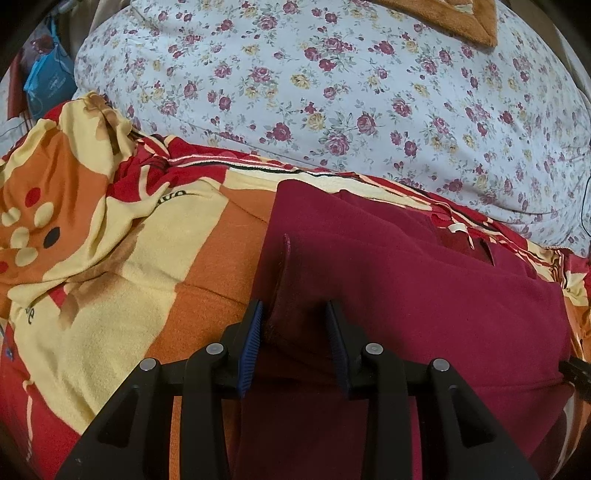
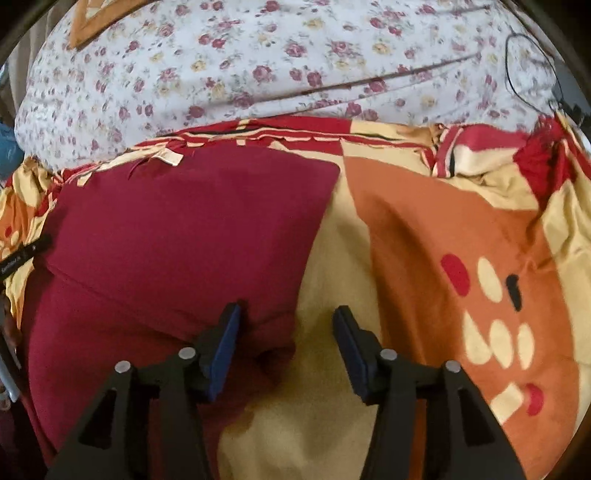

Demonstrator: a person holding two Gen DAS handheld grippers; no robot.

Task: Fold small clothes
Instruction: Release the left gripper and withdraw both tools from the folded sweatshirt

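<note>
Bed: a floral sheet (image 1: 332,92) at the far side, and a red, orange and cream blanket (image 1: 110,258) spread nearer me. On the blanket lies the dark red garment (image 1: 424,295), partly folded, label (image 2: 168,157) at its far edge. My left gripper (image 1: 294,310) has jaws released around a raised fold of it. My right gripper (image 2: 286,315), jaws released, straddles its edge.

A patterned blanket (image 1: 122,258) in orange, cream and red blocks with dots lies rumpled across the bed. Beyond it spreads a pale floral sheet (image 1: 332,92) scattered with maroon and yellow roses, with an orange-brown cloth (image 1: 476,22) at its far edge. A blue bag (image 1: 48,81) sits at far left, and a thin black cable (image 2: 532,70) loops over the sheet.
</note>
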